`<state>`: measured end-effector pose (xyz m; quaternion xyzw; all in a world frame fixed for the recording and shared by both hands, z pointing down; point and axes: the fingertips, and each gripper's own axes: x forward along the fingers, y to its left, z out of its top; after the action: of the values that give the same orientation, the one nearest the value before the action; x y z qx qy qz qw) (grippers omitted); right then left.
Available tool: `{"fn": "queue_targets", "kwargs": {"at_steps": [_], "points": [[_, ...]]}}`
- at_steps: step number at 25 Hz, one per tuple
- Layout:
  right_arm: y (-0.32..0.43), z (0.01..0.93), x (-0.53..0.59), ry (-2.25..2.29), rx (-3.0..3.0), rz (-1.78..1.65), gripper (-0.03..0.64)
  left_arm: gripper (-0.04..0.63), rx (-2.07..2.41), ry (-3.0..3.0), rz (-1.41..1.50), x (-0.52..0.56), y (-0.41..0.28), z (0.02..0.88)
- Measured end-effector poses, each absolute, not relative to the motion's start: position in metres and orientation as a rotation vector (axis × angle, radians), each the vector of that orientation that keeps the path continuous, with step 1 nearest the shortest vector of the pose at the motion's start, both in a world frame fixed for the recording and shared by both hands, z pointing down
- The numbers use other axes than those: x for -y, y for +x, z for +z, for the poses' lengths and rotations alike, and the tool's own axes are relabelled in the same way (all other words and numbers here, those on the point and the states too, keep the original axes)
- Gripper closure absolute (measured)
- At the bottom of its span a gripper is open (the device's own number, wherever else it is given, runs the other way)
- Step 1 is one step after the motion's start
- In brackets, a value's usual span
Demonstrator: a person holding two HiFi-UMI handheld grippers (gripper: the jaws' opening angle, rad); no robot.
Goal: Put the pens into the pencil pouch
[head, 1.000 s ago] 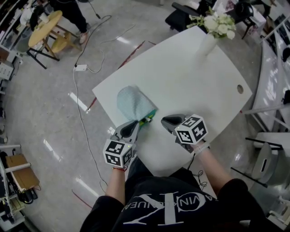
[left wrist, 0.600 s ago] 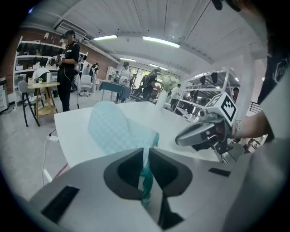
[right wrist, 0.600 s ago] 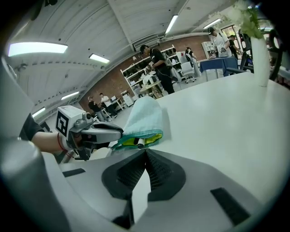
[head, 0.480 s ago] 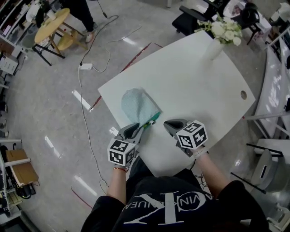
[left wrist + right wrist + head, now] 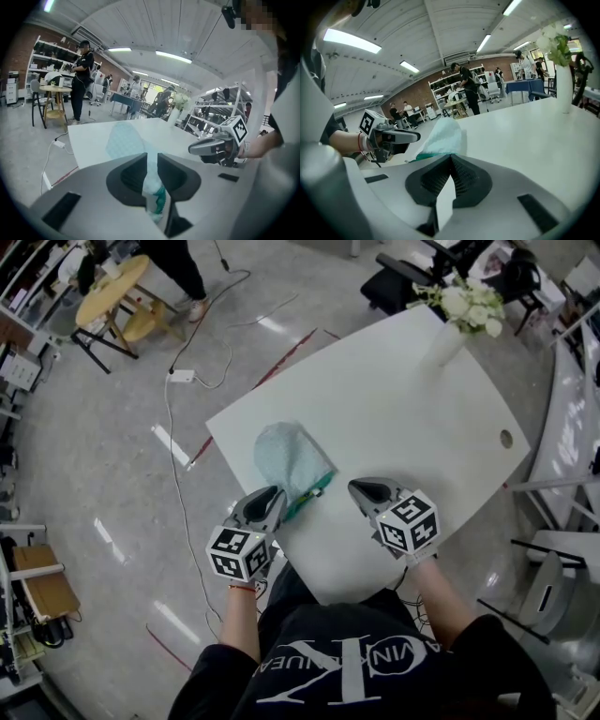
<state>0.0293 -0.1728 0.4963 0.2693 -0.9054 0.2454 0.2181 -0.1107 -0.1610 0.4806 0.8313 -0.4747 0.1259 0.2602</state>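
Lying on the near left part of the white table (image 5: 403,399), the pale blue pencil pouch (image 5: 289,457) shows its teal end between the opening, released jaws of the left gripper (image 5: 266,497); the right gripper (image 5: 362,489), near right, is clenched empty.

Left gripper view, lower centre: the left gripper (image 5: 152,161), jaws opening, covers most of the near end of the pencil pouch (image 5: 123,140). I see only a strip in the gap and can't tell whether it lies between the jaws or beyond them. Pouch contents hidden in every view. Distant people (image 5: 137,86), mid-frame, too small to make out.
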Motion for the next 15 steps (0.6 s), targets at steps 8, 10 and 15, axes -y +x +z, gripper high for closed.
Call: {"fn": "queue_targets", "kwargs": {"at_steps": [8,10,15], "points": [[0.043,0.463,0.189,0.868,2.609,0.564,0.607,0.586,1.459,2.290,0.312,0.167,-0.133,0.454],[0.045,0.454,0.193,0.891,2.627,0.527,0.607,0.588,1.523,2.300,0.306,0.169,-0.141,0.445],[0.049,0.431,0.200,0.931,2.677,0.429,0.607,0.588,1.669,2.315,0.246,0.174,-0.160,0.417]]}}
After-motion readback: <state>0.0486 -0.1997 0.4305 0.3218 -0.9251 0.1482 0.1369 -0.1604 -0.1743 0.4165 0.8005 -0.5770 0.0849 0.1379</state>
